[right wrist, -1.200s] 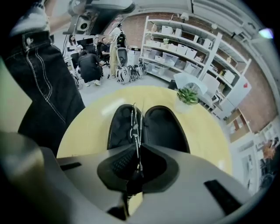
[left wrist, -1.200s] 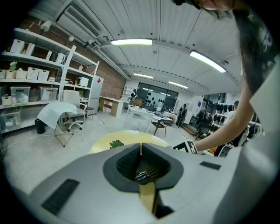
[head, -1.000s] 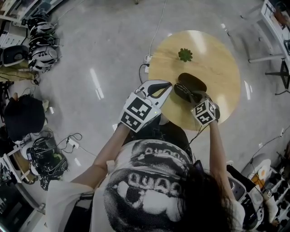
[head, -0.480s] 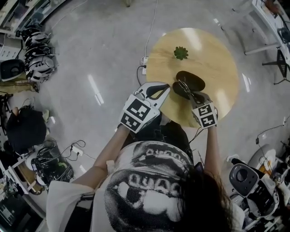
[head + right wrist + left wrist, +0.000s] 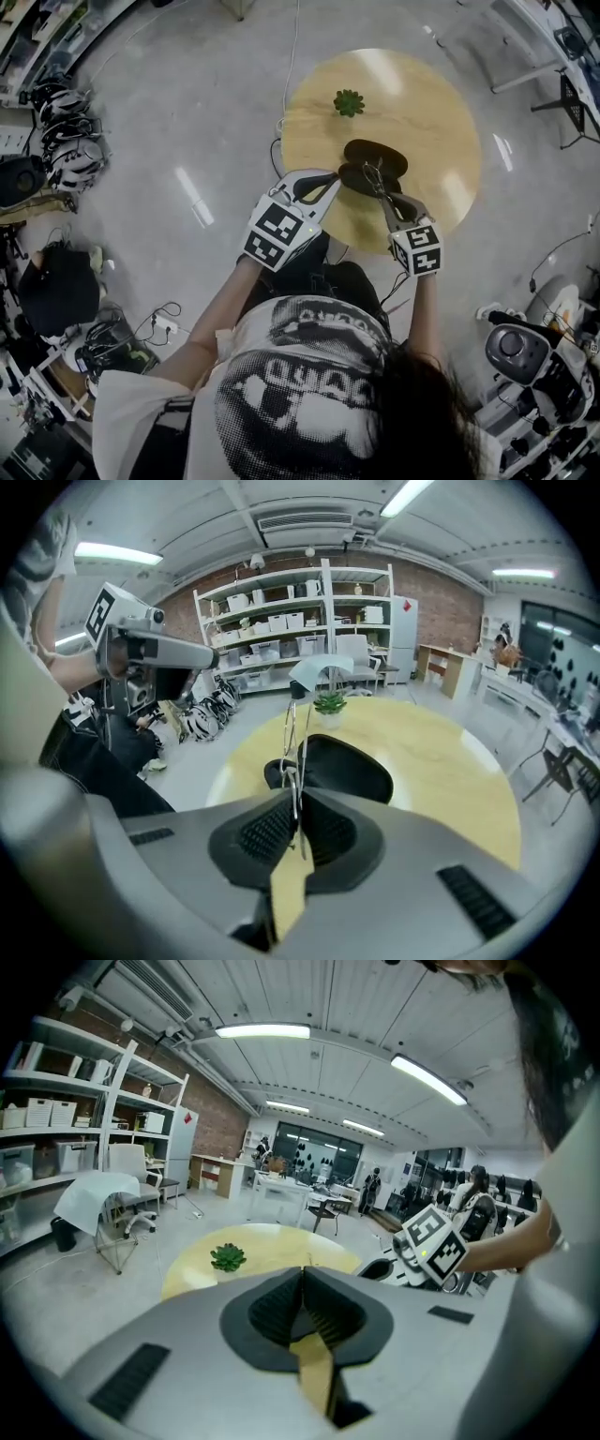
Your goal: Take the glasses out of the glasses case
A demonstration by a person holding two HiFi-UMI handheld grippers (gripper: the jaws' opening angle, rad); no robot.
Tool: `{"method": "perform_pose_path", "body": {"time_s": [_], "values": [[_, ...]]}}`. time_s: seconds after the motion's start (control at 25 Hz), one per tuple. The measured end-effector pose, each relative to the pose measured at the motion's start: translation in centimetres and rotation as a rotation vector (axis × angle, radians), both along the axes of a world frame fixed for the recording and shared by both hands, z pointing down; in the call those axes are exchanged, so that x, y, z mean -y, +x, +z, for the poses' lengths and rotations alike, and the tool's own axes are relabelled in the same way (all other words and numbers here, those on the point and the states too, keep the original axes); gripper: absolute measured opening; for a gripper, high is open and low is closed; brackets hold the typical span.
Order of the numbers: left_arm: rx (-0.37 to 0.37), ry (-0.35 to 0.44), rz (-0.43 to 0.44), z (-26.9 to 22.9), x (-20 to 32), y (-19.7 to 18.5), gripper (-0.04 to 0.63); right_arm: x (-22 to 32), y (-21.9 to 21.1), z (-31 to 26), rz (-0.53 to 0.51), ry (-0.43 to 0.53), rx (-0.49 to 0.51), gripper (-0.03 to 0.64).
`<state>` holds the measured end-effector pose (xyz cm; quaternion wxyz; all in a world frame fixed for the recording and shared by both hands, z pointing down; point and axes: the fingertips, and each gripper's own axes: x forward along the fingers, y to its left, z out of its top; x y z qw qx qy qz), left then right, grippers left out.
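On the round wooden table [image 5: 431, 103] an open black glasses case [image 5: 384, 153] lies near the front edge. My right gripper [image 5: 379, 181] is shut on thin wire-framed glasses [image 5: 374, 170], which it holds just above the case. In the right gripper view the glasses [image 5: 294, 731] stand up out of the closed jaws [image 5: 296, 810], above the case [image 5: 347, 769]. My left gripper [image 5: 337, 178] is shut with nothing in it, its tip by the case's left end; whether it touches the case I cannot tell. The left gripper view shows its pads [image 5: 323, 1312] pressed together.
A small green plant [image 5: 349, 102] stands on the table behind the case. On the floor are a power strip with cables [image 5: 281, 127] left of the table, helmets [image 5: 66, 141] at far left, and more gear [image 5: 525, 352] at lower right. Shelving [image 5: 281, 611] lines the back wall.
My right gripper has risen and rolled, lifting the glasses up out of the case. My left gripper has drawn closer to the case's left end.
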<state>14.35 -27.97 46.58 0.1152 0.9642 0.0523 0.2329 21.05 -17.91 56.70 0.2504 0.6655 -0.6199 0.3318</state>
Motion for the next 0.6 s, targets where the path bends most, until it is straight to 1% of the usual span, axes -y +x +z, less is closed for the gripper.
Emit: {"method": "perform_pose_path", "body": {"time_s": [0.24, 0.44, 0.6], "values": [[0.033, 0.024, 0.033, 0.7, -2.9, 0.0, 0.015, -3.2, -0.5, -1.6, 0.062, 0.050, 0.028, 0.014], [0.025, 0.045, 0.052, 0.1, -6.5, 0.1, 0.015, -7.1, -1.0, -3.1, 0.105, 0.094, 0.040, 0.014], [0.039, 0.057, 0.043, 0.2, -9.5, -1.0, 0.015, -10.5, -1.6, -3.8, 0.117, 0.103, 0.048, 0.014]]}}
